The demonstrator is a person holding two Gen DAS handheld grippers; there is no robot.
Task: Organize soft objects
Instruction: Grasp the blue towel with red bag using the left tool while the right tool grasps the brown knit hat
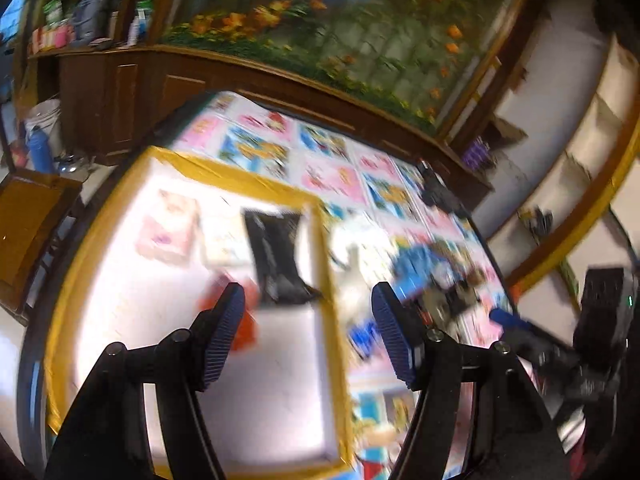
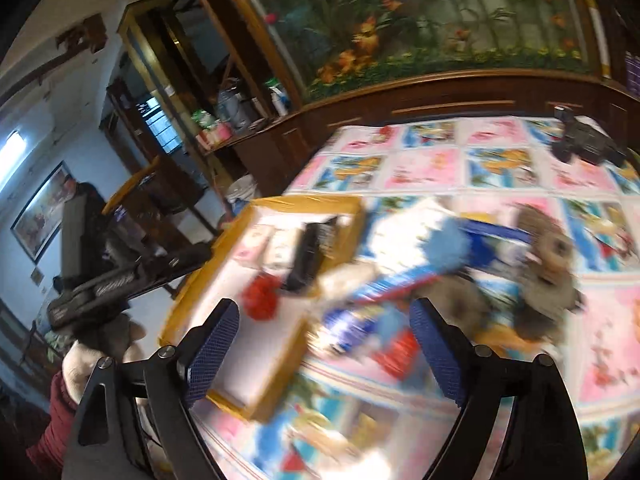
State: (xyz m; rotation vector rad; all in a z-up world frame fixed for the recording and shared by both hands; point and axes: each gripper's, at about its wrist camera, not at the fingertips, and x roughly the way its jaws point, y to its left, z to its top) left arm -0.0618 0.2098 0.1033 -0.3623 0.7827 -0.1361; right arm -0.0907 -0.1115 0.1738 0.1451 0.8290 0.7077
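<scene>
1. Left gripper: we record it at lower centre of the left wrist view, jaws parted to a middling gap with nothing between the pads. We judge it to be empty and between items.

2. Right gripper: lower centre of the right wrist view, jaws wide apart, nothing clamped. The heap of toys lies beyond the fingertips, apart from them.

3. Tray: a shallow white tray with a yellow taped rim, filling the centre-left of the left wrist view. We take it to be the destination, since the sorted pieces sit inside it in a row.

4. Tray contents: a pink item at the upper left of the tray, a pale item beside it, a black item standing against the right rim, and a red soft ball nearer the grippers. Blur hides finer detail.

5. Loose soft objects: a heap right of the tray at centre-right of the right wrist view, including a blue fluffy piece and a brown plush toy. Not yet sorted, in our judgement.

6. Bedspread: cartoon-patterned cloth under everything.

7. Hand: lower left of the right wrist view, holding the other gripper's handle.
</scene>
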